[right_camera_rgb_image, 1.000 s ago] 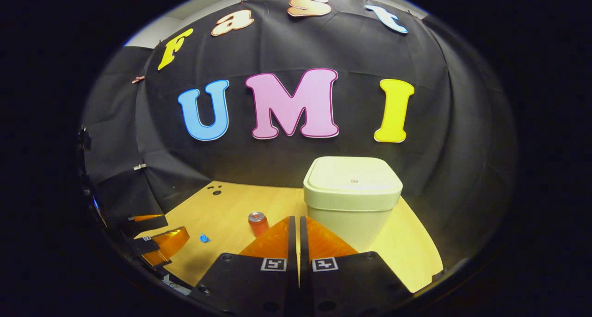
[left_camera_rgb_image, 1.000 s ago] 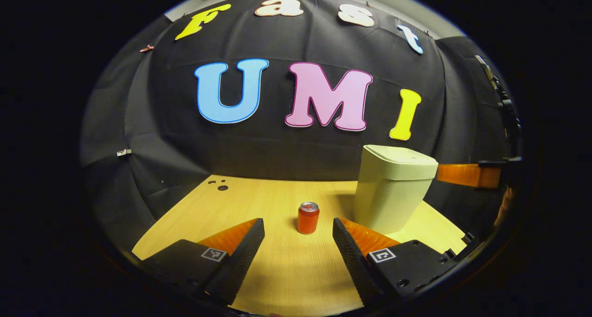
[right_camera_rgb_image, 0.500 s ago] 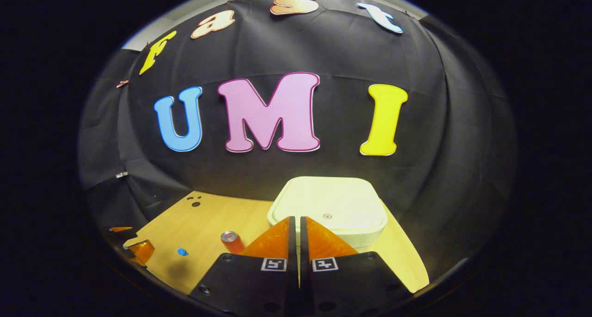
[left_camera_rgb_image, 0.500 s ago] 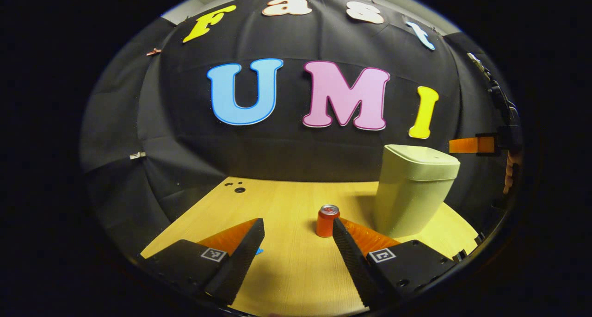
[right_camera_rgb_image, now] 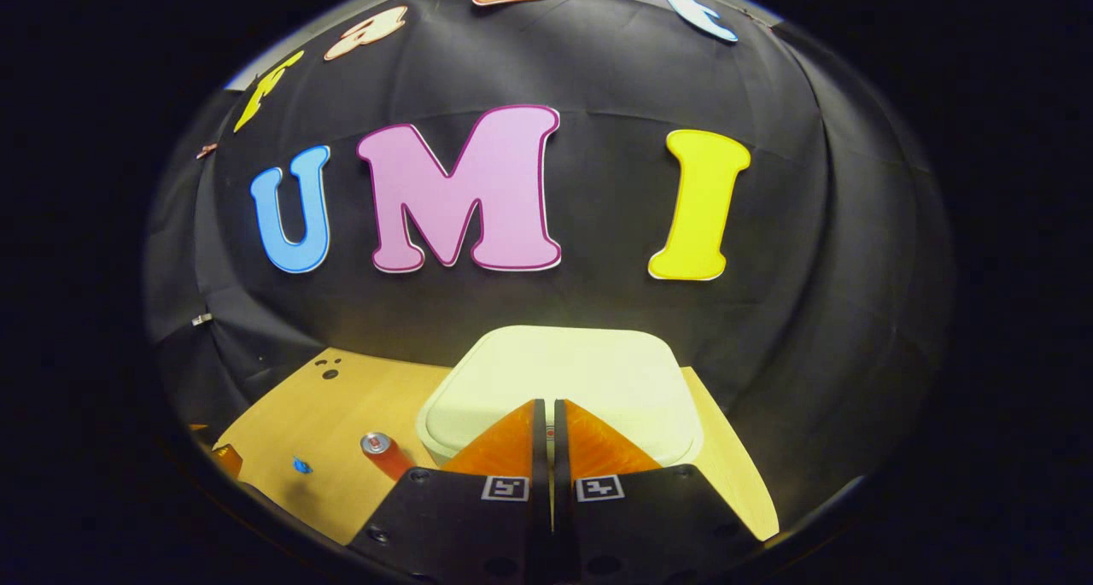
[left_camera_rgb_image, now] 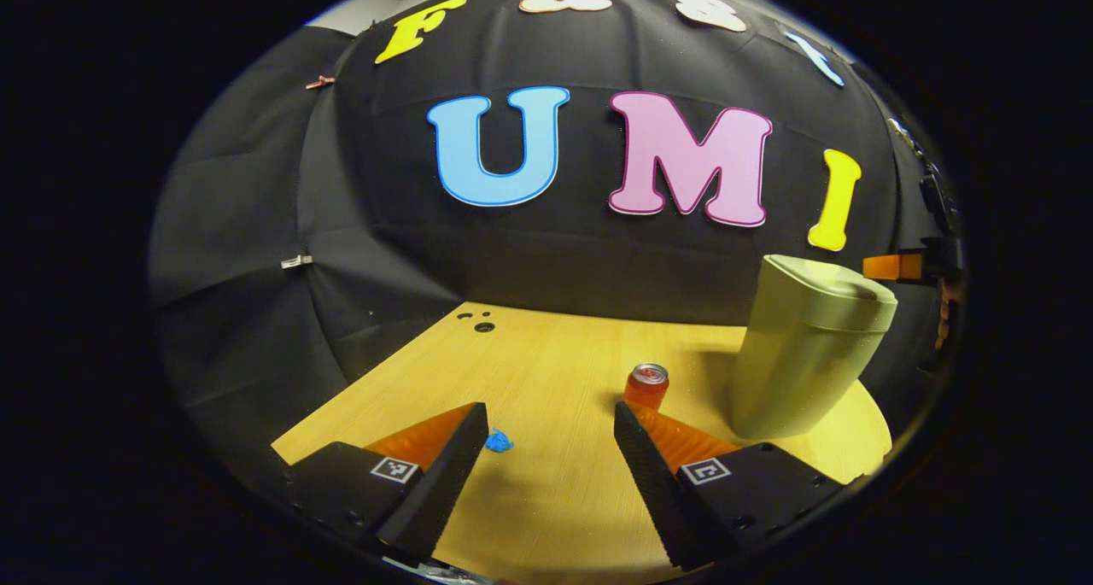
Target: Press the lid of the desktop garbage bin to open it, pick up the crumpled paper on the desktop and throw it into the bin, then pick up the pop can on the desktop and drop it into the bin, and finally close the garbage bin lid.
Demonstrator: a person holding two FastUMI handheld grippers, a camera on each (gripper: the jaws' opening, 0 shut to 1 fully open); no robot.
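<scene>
The bin [right_camera_rgb_image: 559,380] stands lid down on the counter [left_camera_rgb_image: 546,371], the right claw [right_camera_rgb_image: 546,407] pressed together over its lid. The left claw [left_camera_rgb_image: 551,414] gapes empty, with the paper [left_camera_rgb_image: 498,440] and can [left_camera_rgb_image: 645,386] just beyond it, left of the bin.

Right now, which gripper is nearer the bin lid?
Right. The right gripper, fingers together, sits just above the bin lid. The left gripper, open, hangs low over the table, off to the bin's side near the pop can.

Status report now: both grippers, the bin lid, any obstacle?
Right gripper shut, empty, over bin lid. Lid closed. Left gripper open, empty, low over desktop. Pop can upright beside bin; blue paper on desktop. Nothing blocking lid.
</scene>
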